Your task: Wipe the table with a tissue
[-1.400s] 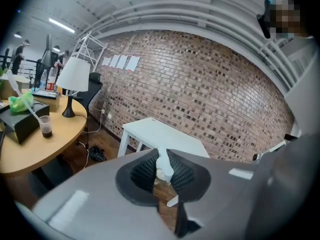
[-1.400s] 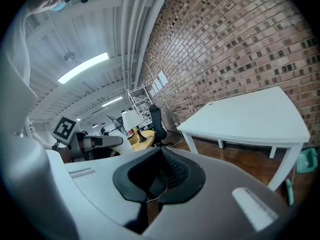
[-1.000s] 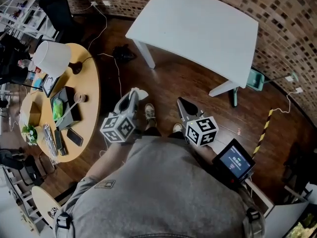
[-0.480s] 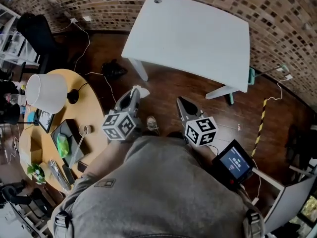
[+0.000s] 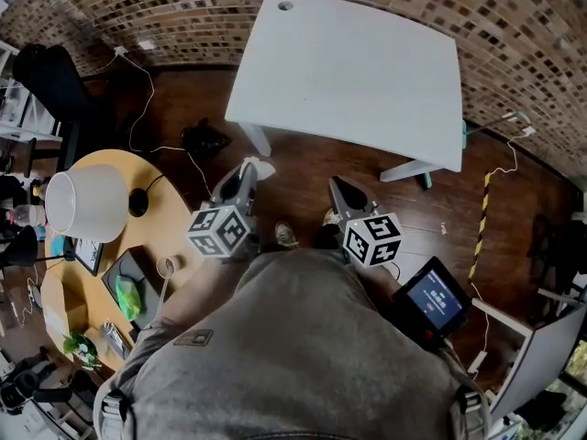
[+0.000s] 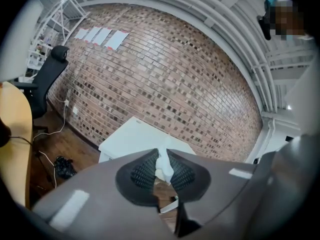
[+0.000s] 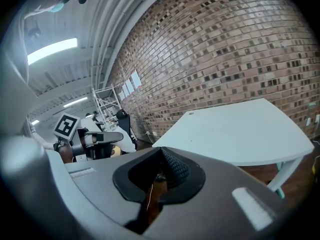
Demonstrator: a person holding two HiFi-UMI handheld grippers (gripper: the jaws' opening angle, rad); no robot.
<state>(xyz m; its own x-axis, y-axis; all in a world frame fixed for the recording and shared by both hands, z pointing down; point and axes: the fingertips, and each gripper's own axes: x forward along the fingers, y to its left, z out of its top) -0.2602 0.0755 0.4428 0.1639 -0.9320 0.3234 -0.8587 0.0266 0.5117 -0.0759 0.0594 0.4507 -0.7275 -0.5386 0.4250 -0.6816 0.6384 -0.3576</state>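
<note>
The white table stands ahead against the brick wall; its top looks bare. My left gripper is held above the wooden floor, short of the table's near edge, shut on a white tissue. In the left gripper view the crumpled tissue is pinched between the ribbed pads, with the table beyond. My right gripper hovers level with the left one, shut with nothing in it. In the right gripper view the table spreads out to the right.
A round wooden table at the left carries a white lamp and small items. A black chair stands in the far left corner. Cables and a dark bundle lie on the floor. A screen device sits at my right.
The view has swung toward the white table, and the round table has slid down and left in the picture. Both grippers keep their pose, the tissue still held.
</note>
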